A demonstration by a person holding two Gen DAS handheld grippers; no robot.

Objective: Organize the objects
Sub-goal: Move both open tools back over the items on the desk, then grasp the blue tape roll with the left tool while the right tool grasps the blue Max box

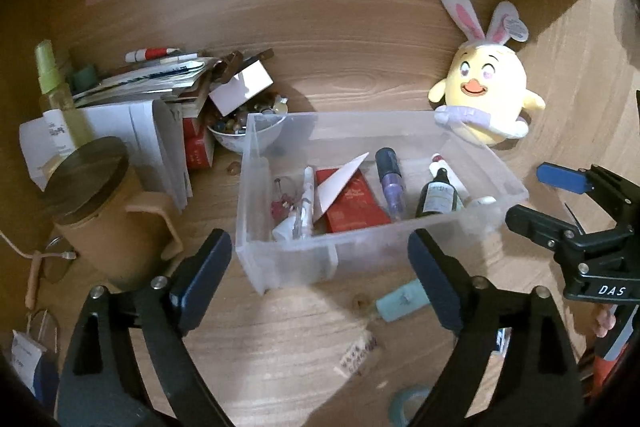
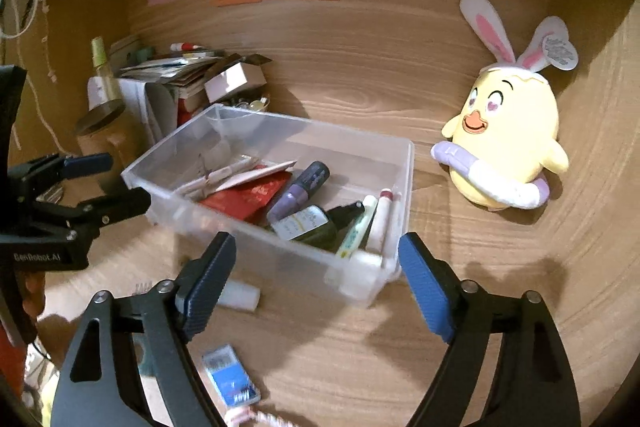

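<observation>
Clutter lies nearest on the wooden desk (image 1: 280,327): a roll of tape (image 1: 408,403), a small labelled packet (image 1: 358,353) and a pale teal cap (image 1: 400,301) just in front of the clear plastic bin (image 1: 280,255). Left gripper (image 1: 320,275) and right gripper (image 2: 316,279) both hang wide open, empty, before the bin's near wall. Inside lie a red packet (image 1: 352,203), a purple bottle (image 1: 390,179) and a dark bottle (image 1: 436,195). Left stands a tan lidded mug (image 1: 104,211); farther back, stacked papers (image 1: 148,131). Far right sits a yellow chick plush (image 2: 508,147).
</observation>
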